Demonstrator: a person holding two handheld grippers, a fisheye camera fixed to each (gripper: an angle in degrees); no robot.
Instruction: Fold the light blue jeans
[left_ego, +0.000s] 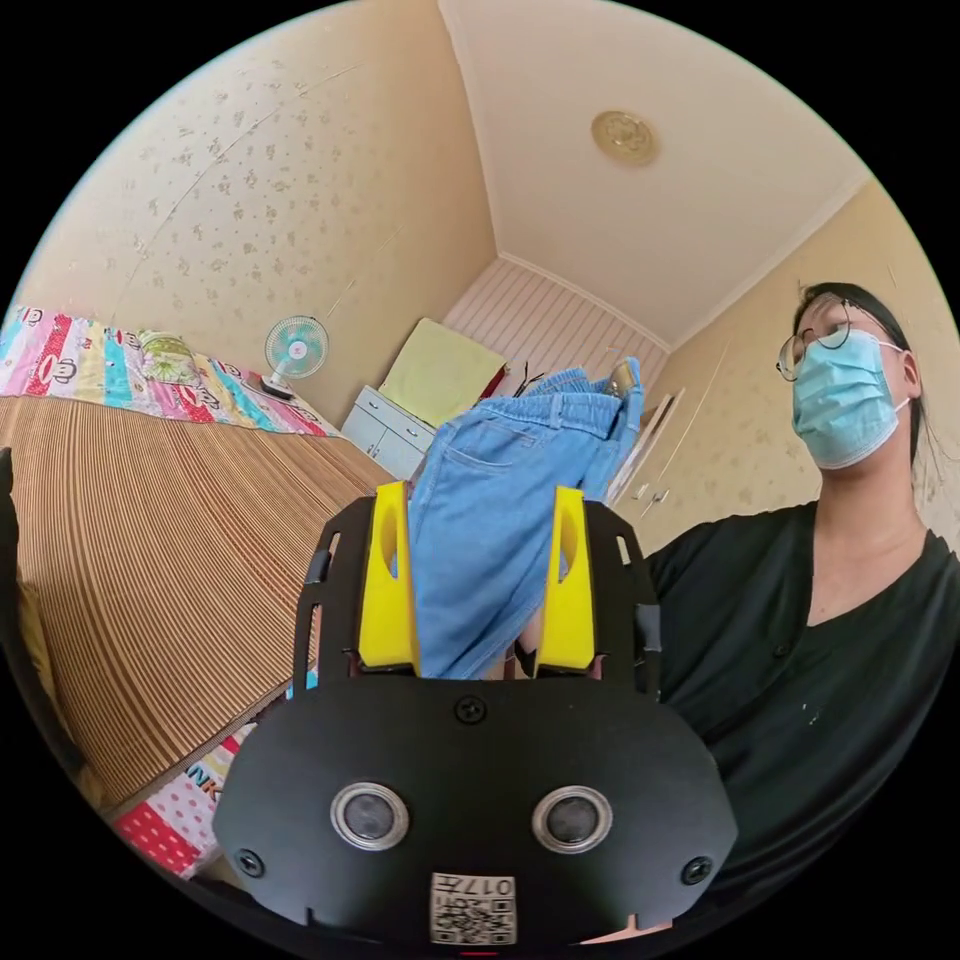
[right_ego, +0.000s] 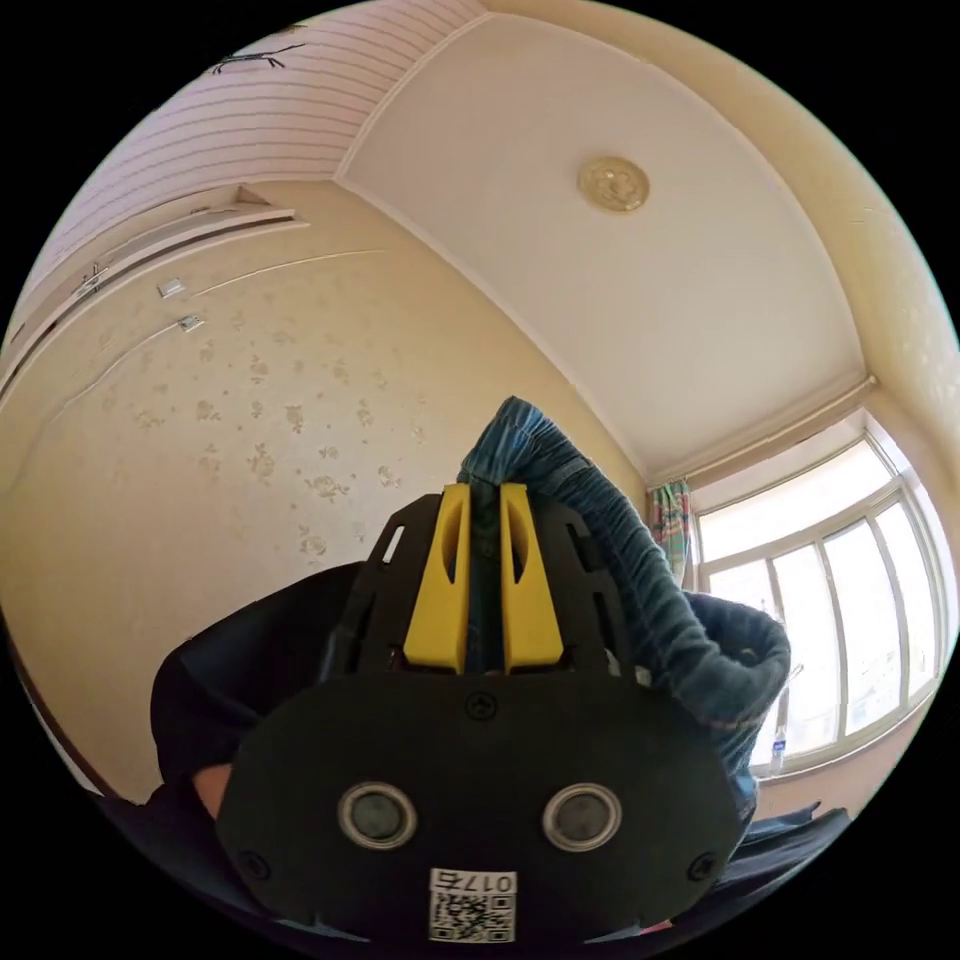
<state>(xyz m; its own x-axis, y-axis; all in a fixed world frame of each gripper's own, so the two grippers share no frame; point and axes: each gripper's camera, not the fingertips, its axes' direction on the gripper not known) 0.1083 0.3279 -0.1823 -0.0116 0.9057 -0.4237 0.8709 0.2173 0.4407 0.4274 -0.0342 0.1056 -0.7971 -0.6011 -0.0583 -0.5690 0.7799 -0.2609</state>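
Right gripper view: right gripper (right_ego: 485, 500) clamps jeans (right_ego: 640, 580), hanging lengthwise.

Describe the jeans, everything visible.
The light blue jeans are soft denim, held up in the air and hanging down. The left gripper view shows a waistband, a pocket and seams, with cloth between the left gripper's open jaws. The right gripper is shut on a bunched, gathered edge that drapes past it.

Soft denim jeans (left_ego: 500, 520), ribbed mat (left_ego: 150, 560)
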